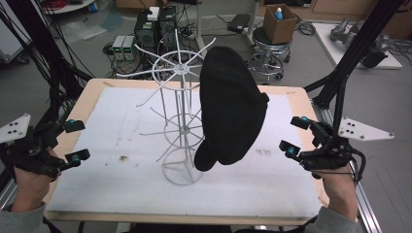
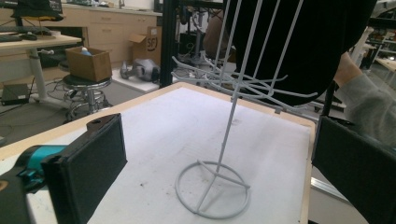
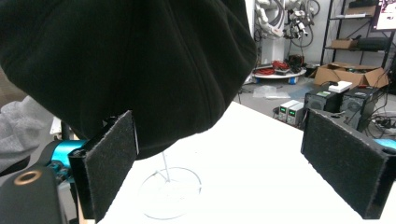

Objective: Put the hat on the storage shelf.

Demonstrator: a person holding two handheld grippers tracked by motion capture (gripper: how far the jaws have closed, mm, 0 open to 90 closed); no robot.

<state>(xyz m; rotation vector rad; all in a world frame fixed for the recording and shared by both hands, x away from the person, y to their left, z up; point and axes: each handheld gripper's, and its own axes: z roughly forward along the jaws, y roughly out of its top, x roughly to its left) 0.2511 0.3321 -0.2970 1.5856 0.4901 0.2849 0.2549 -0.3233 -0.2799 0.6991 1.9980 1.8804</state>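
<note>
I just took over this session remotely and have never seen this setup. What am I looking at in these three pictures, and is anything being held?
There is no robot arm here: a person stands at a table with a hand-held two-jaw gripper in each hand. The high view looks down from above the person's side, with the left gripper at the left and the right gripper at the right. The other two pictures come from cameras riding on the grippers, looking along their own black padded jaws.

On the white mat stands a white wire rack with a ring base and spokes at several levels. A black cap hangs on it on the right side.

Both grippers are open and hold nothing. In the right gripper view the cap hangs close in front of the jaws but is not between the pads.
</note>
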